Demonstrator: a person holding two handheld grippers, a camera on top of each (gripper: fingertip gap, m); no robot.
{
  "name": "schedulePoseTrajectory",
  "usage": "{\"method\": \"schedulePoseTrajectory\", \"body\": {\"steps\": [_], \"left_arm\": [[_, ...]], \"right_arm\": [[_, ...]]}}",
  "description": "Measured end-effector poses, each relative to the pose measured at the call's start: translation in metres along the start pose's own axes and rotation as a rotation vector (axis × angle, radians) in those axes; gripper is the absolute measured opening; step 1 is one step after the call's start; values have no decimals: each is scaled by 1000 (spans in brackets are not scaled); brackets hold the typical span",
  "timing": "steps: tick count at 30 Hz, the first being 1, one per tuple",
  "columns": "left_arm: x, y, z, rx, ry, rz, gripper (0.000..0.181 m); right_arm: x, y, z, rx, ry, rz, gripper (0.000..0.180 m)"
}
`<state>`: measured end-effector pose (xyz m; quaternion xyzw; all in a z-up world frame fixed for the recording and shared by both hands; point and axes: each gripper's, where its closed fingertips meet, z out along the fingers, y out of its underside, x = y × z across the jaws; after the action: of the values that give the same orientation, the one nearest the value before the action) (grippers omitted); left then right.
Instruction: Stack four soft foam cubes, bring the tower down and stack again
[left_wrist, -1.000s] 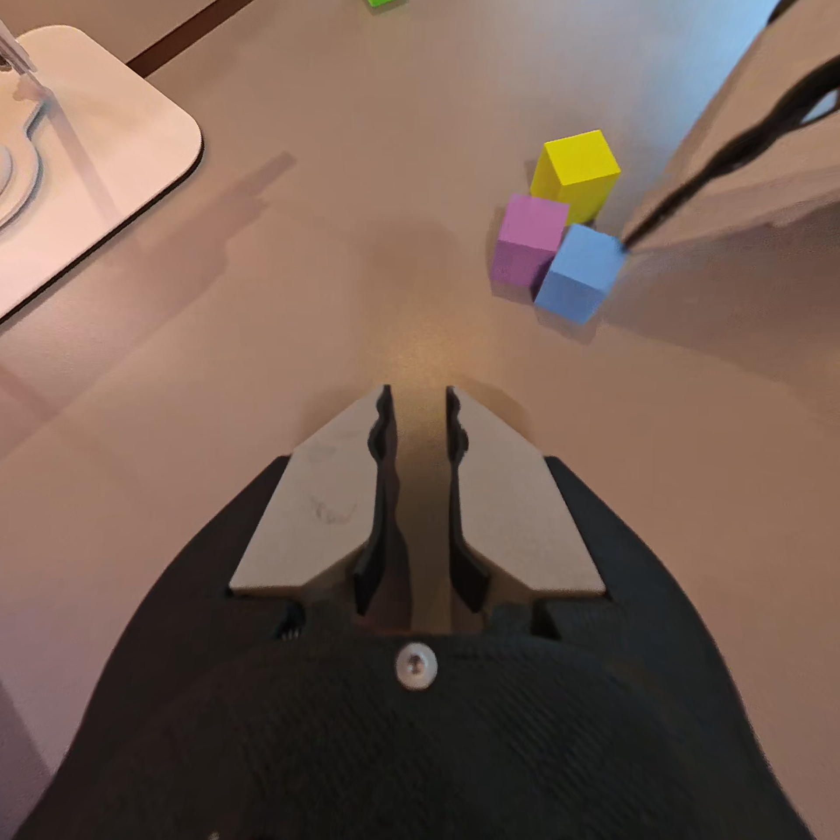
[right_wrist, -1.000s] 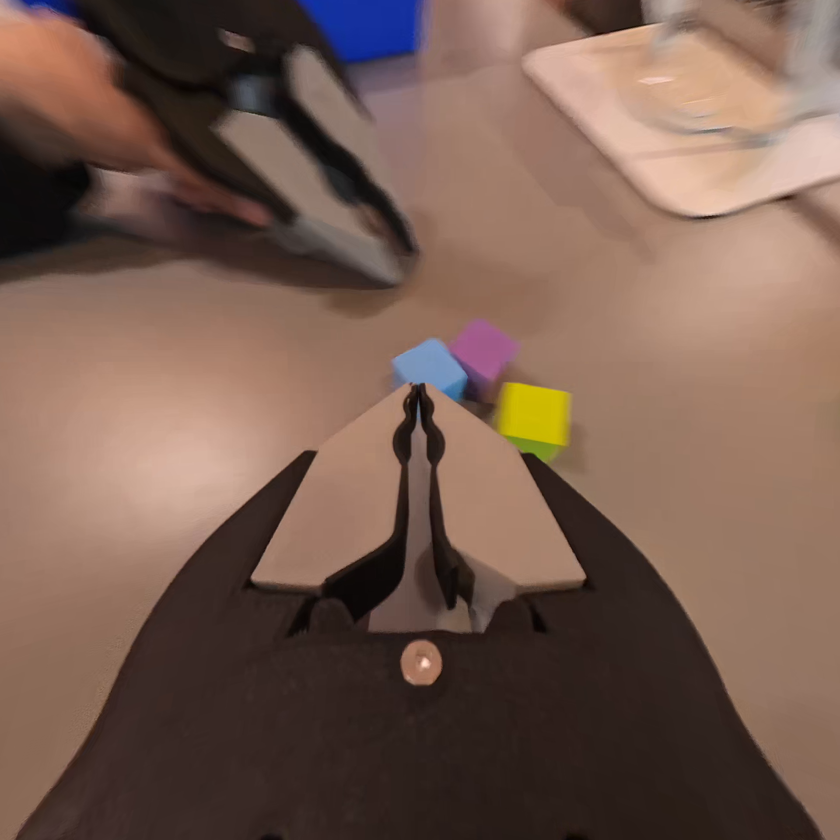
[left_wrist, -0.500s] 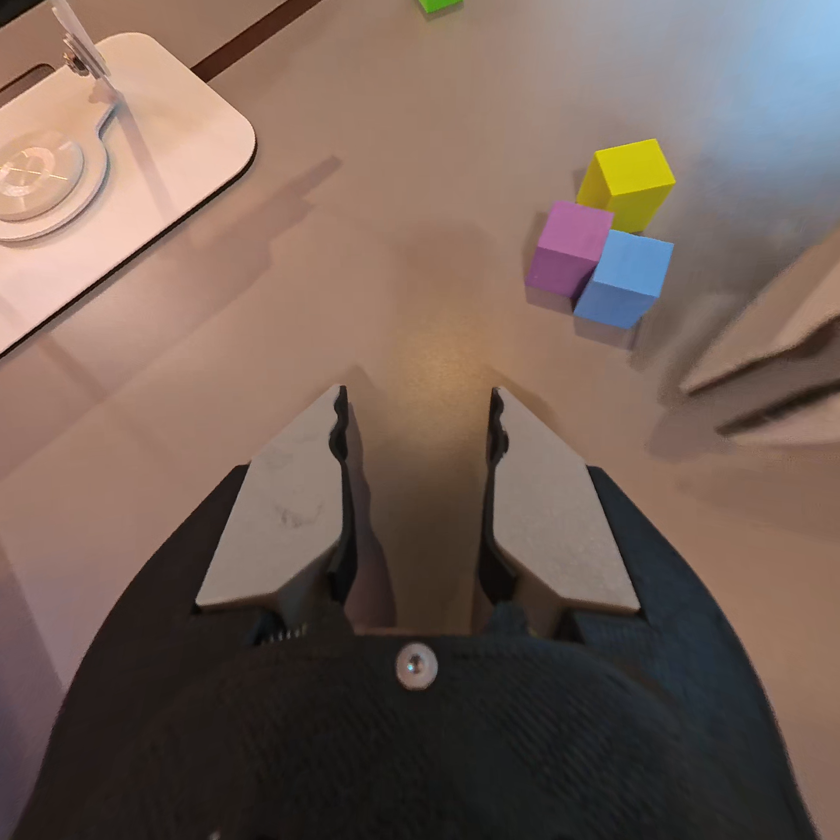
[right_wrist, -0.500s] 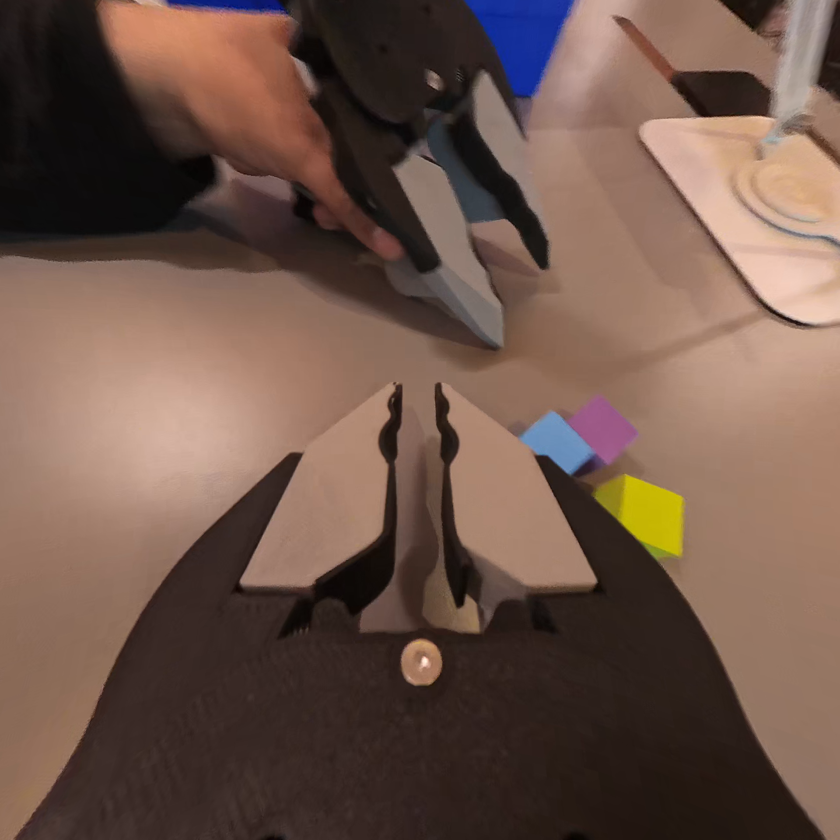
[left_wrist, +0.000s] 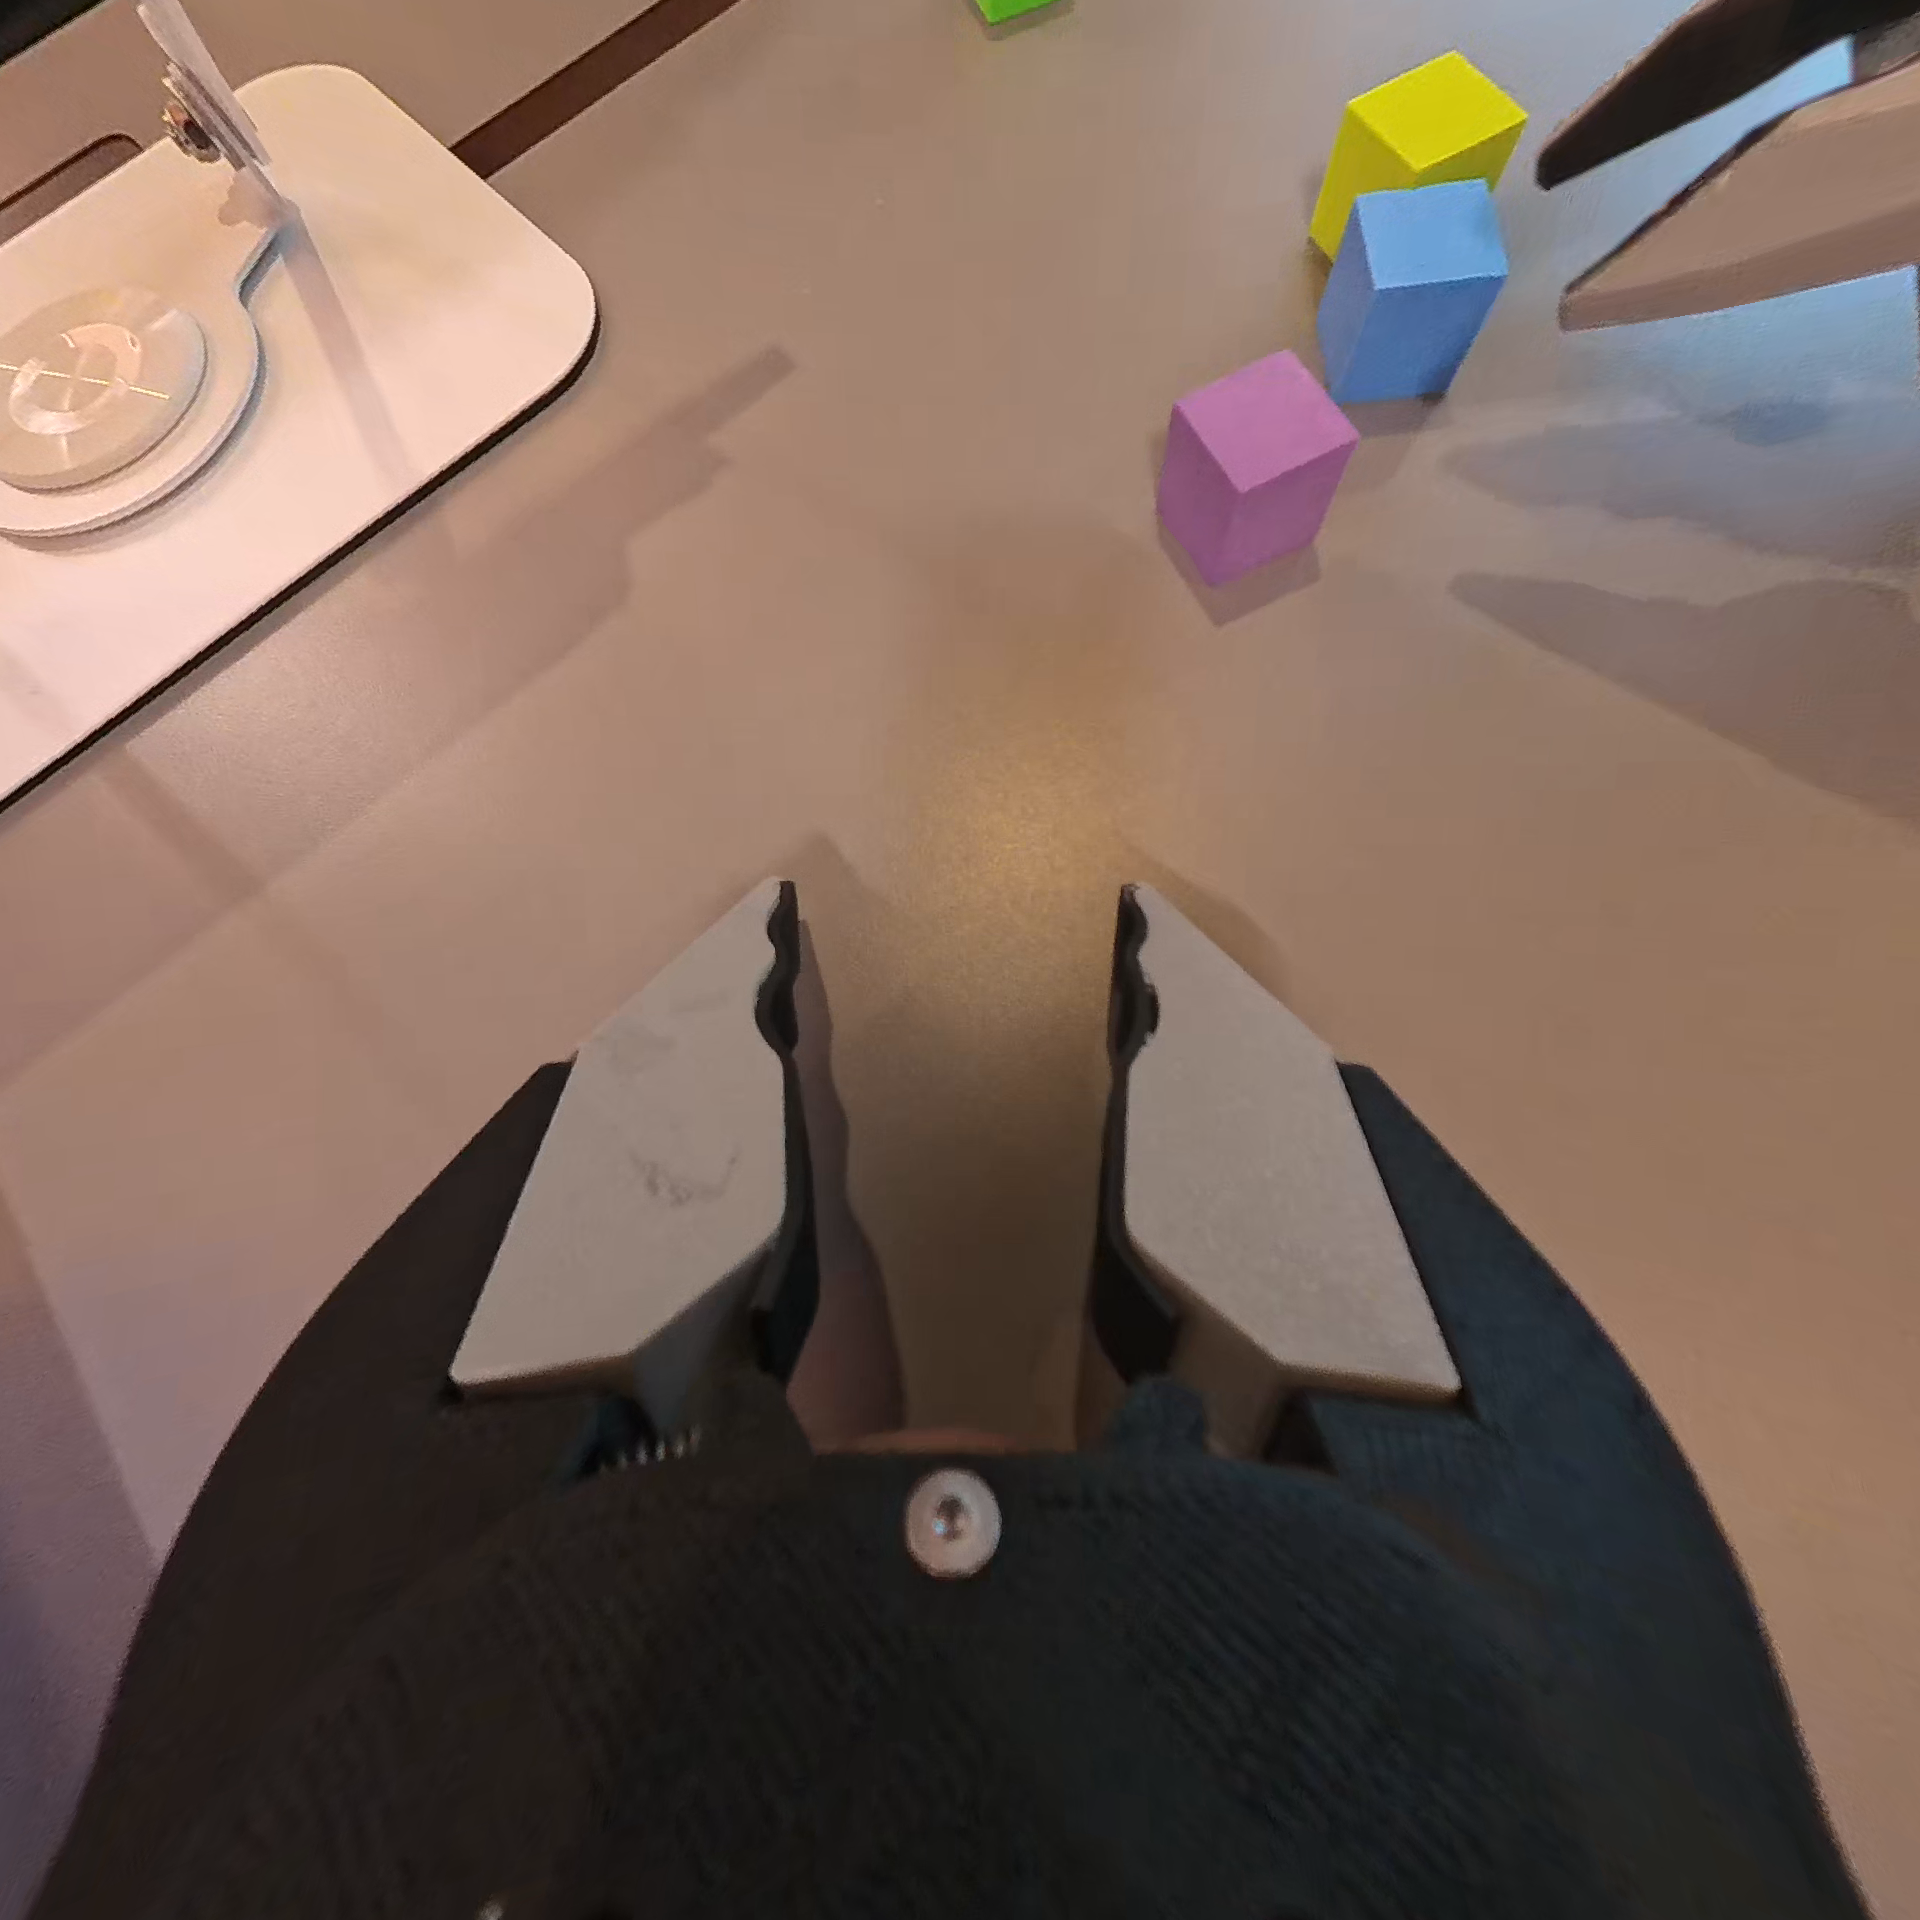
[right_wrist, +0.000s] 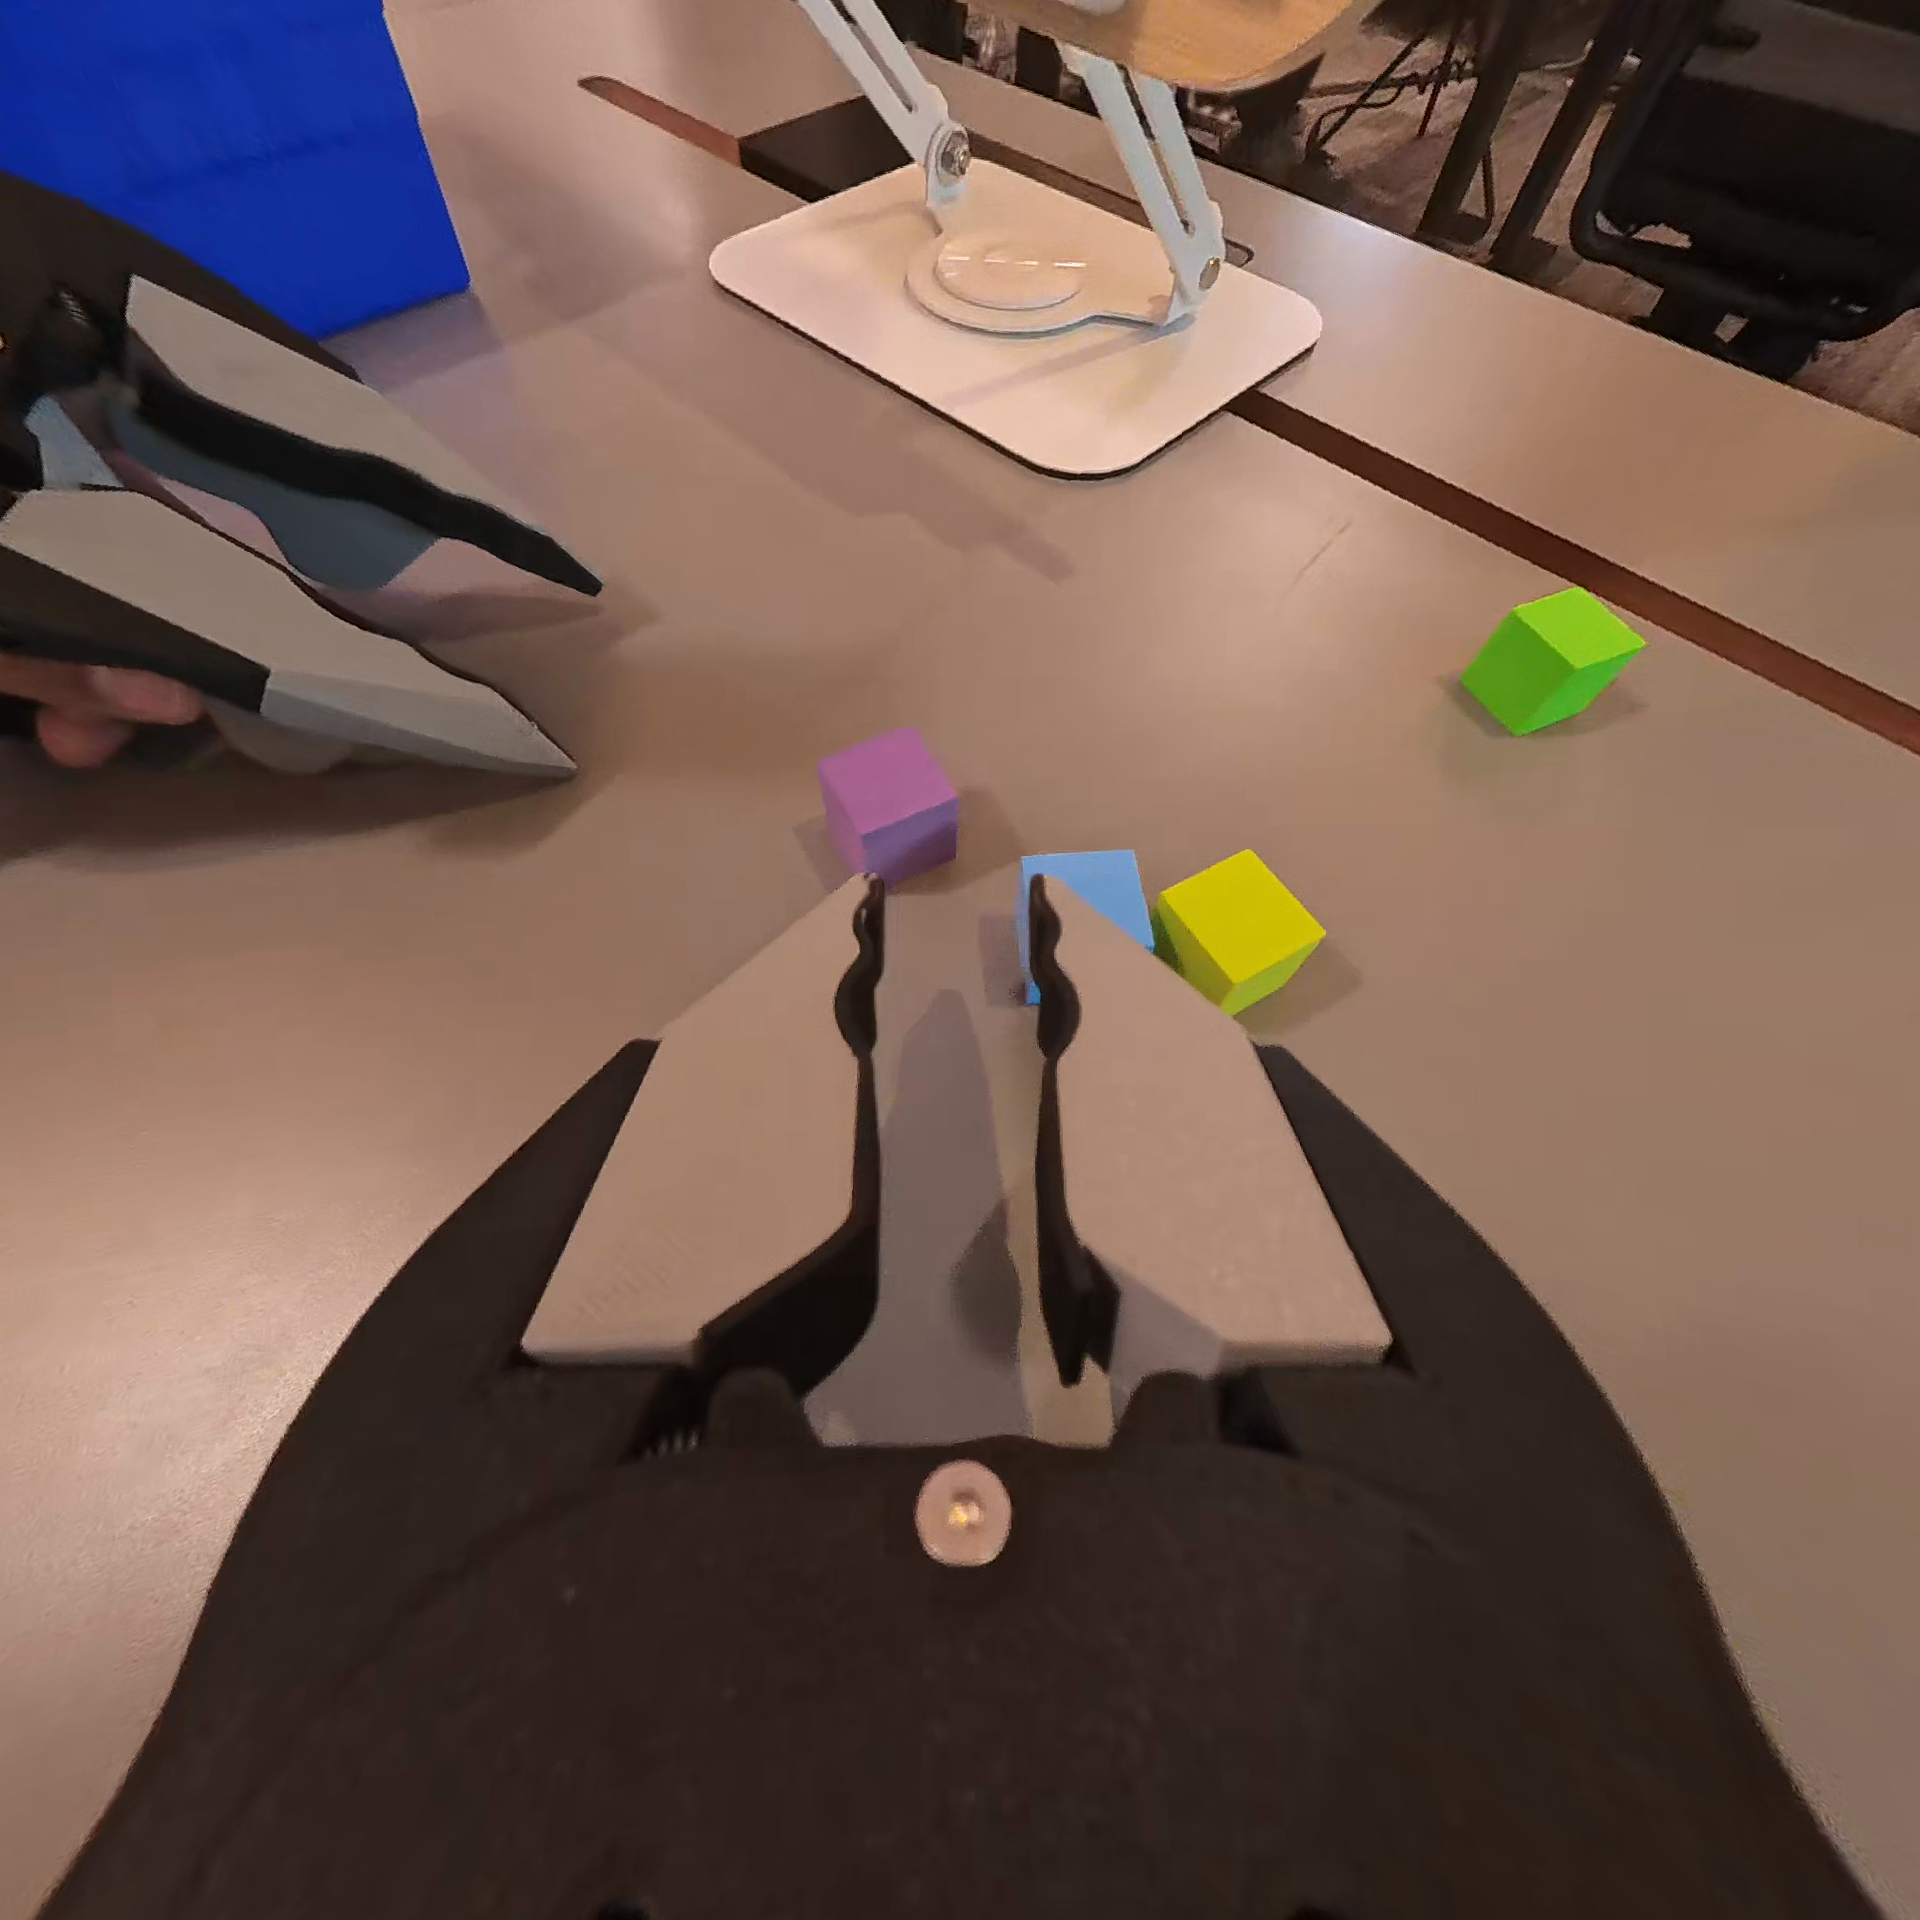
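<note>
Your right gripper (right_wrist: 954, 902), jaws narrowly parted and empty, nears the light-blue foam cube (right_wrist: 1086, 891) at 1 o'clock; widen, centre on it. Left gripper (left_wrist: 956, 896) is wide, empty.

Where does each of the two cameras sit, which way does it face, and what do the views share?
Left wrist view: sits on the left gripper, looking down along its open fingers at the table; the right gripper's tips show top right.
Right wrist view: sits on the right gripper, looking forward and down; the left gripper and a hand show at left.
Shared: purple cube, blue cube, yellow cube, green cube, white stand base.
</note>
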<state>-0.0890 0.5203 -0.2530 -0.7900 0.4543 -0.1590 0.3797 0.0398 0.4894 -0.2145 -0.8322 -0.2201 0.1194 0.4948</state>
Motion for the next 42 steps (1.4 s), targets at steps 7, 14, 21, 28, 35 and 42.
{"method": "schedulePoseTrajectory", "body": {"steps": [7,14,21,28,35,42], "left_arm": [[6,-1,0,5,17,36,49],[5,1,-1,-2,22,1,50],[-3,3,2,-22,23,-79,69],[-13,-2,2,-6,-98,-65,95],[-41,-22,-10,116,-339,-36,96],[-42,-20,-9,99,-346,-30,96]], "right_arm": [[-23,8,17,-69,-55,-90,33],[-24,-3,32,-40,-80,-182,41],[-21,-4,45,-72,-199,-205,47],[-27,-5,53,-76,-200,-319,25],[-63,0,46,-65,-274,-433,26],[-82,4,36,-54,-336,-449,27]]}}
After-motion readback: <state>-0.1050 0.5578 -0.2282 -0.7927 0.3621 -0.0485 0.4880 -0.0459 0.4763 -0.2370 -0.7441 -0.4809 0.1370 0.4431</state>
